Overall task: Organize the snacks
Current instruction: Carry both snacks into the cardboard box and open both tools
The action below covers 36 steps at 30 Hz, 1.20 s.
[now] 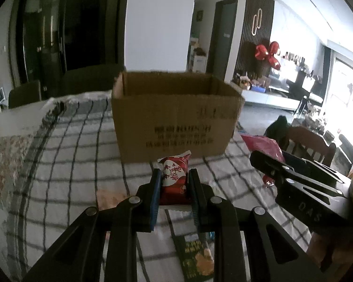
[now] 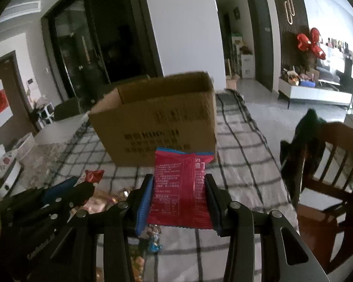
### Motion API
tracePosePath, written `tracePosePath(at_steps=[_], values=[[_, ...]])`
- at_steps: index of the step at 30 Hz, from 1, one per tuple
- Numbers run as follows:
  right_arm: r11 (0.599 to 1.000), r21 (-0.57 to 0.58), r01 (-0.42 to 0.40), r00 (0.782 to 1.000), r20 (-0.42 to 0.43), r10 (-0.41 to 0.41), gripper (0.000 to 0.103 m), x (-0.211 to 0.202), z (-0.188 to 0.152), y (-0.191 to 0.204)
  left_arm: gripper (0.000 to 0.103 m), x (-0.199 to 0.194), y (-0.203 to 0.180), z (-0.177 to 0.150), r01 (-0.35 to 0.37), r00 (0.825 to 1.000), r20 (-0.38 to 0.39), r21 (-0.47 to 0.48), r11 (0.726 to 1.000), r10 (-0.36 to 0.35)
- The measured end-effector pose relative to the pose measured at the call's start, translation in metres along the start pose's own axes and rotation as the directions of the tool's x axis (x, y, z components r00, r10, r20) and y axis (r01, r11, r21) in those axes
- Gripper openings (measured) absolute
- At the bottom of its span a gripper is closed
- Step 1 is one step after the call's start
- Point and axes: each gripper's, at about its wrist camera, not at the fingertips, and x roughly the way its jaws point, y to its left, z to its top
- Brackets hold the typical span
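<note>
Two snacks are up off the table, one in each gripper. The left gripper (image 1: 174, 181) has its fingers pulled in narrow and squeezed on a small red pack (image 1: 175, 176). The right gripper (image 2: 178, 192) has its fingers a bit wider and pressed on the sides of a flat red bag (image 2: 180, 188).

The step now looks like carrying both snacks to the box (image 1: 174, 115). To do it well, lift each snack higher than the box rim, so it does not bump the near wall. Hold the squeeze tight until the snack is over the open top. Keep the two grippers apart, so they do not knock together. Then let go.

The small red pack sits right between the left fingers, and its top pokes out past the tips. The box stands just ahead of those tips. The flat red bag stands up between the right fingers, and its top edge reaches past the tips too, in front of the box wall. A green pack (image 1: 196, 258) lies on the checked cloth (image 1: 70, 164) below the left fingers.
</note>
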Motion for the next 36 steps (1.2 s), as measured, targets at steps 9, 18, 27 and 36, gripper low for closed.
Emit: tracePosePath(at_steps=[9, 18, 27, 36], values=[[1.000, -0.012, -0.029, 0.997, 0.075, 0.029, 0.043, -0.001, 0.040, 0.008, 0.024, -0.007, 0.008, 0.041, -0.006, 0.996, 0.091, 0.024, 1.000, 0.003], [0.998, -0.053, -0.037, 0.992, 0.115, 0.043, 0.043, 0.014, 0.080, 0.014, 0.024, 0.004, 0.016, 0.082, -0.002, 0.992, 0.130, 0.053, 0.999, -0.005], [0.996, -0.077, -0.038, 0.995, 0.092, 0.045, 0.043, 0.050, 0.112, 0.012, 0.024, 0.044, 0.028, 0.118, -0.007, 0.996, 0.088, 0.050, 0.999, 0.003], [0.996, -0.081, -0.023, 0.998, 0.053, 0.027, 0.044, 0.087, 0.129, 0.006, 0.028, 0.081, 0.032, 0.137, -0.032, 0.999, 0.041, 0.075, 0.997, 0.029]])
